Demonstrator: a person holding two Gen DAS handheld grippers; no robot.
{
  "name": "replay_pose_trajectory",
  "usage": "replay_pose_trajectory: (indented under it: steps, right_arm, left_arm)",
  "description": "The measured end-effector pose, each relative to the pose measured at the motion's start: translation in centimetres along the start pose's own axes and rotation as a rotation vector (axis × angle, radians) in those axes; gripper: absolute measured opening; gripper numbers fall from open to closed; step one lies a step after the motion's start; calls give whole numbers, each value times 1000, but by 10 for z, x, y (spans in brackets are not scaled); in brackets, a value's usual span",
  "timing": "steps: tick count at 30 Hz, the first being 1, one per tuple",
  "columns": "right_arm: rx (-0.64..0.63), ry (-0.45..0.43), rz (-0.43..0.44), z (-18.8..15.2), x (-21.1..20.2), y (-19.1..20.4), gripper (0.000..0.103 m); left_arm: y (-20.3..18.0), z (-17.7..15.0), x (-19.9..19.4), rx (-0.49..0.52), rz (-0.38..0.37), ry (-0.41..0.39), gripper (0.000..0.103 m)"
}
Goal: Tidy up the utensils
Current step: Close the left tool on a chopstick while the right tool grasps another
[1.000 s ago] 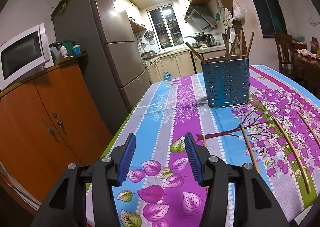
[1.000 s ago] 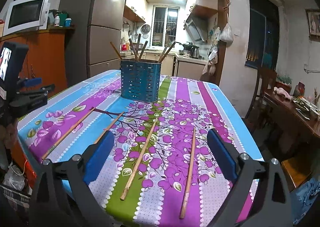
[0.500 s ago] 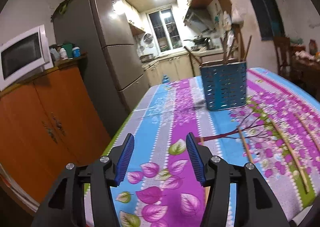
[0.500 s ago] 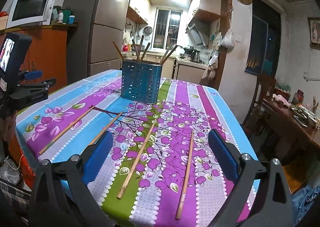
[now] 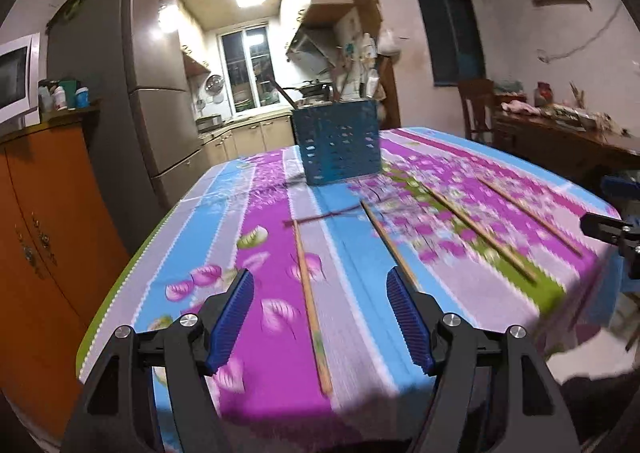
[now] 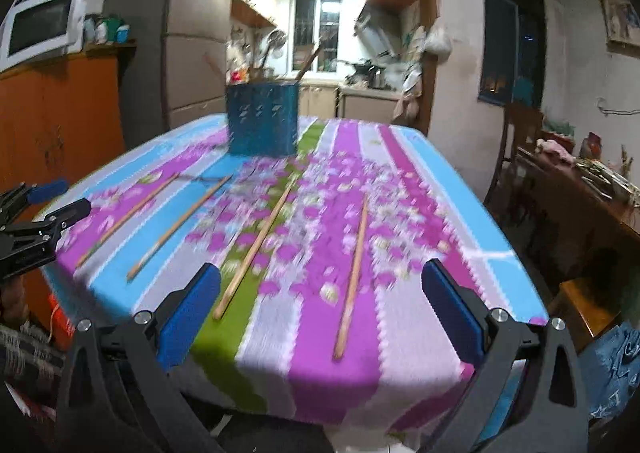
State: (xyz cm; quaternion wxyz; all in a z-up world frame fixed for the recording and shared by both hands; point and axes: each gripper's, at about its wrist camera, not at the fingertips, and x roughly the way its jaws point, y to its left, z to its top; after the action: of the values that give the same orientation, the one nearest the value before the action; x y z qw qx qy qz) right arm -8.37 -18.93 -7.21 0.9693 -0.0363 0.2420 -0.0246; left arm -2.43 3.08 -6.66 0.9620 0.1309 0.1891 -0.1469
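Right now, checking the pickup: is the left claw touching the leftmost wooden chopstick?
Apart. The left wrist view shows the opening left claw with its pads clear of the leftmost wooden chopstick.

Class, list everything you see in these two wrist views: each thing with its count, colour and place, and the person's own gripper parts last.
chopsticks: four, light wood, lying apart on the tablecloth
utensil holder: one, blue, perforated, far end of table, sticks standing in it
tablecloth: one, floral, purple, blue and green stripes, covering the table
refrigerator: one, grey, left of the kitchen doorway
microwave: one, white, on the cabinet
cabinet: one, orange wood, left of table
chair: one, dark wood, right of table
left gripper: one, black with blue fingers, jaws opening, nothing gripped, one chopstick lying on the cloth between them
right gripper: one, black with blue fingers, wide open above two chopsticks
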Motion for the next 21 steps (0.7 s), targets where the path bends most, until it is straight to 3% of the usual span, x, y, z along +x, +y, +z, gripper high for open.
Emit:
replay_pose_trajectory:
  steps: [3,5,9,11,14,17,21]
  right_arm:
    - [-89,4,11,-16,-7,21,97]
    - [-59,28,36,-22,-5,21,95]
    - [-33,69,82,-28,1,21,66]
    - [-52,68,104,-28,1,27,57]
    - [-70,44,89,-25,3,32,43]
    - [-95,22,68,-21,6,42,31]
    - [-148,-7,24,-18,11,58,27]
  left_arm:
    - [0,-9,-7,-23,-38,3,70]
    - [0,-13,-7,-44,-69,21,69]
    - [-5,-19,-1,-45,-113,55,61]
    - [-7,-23,-1,-47,-119,63,60]
    - [-6,-23,0,-61,-92,54,58]
    - [-8,-24,3,-38,-33,65,49]
    - [-5,-31,5,-50,-1,78,39]
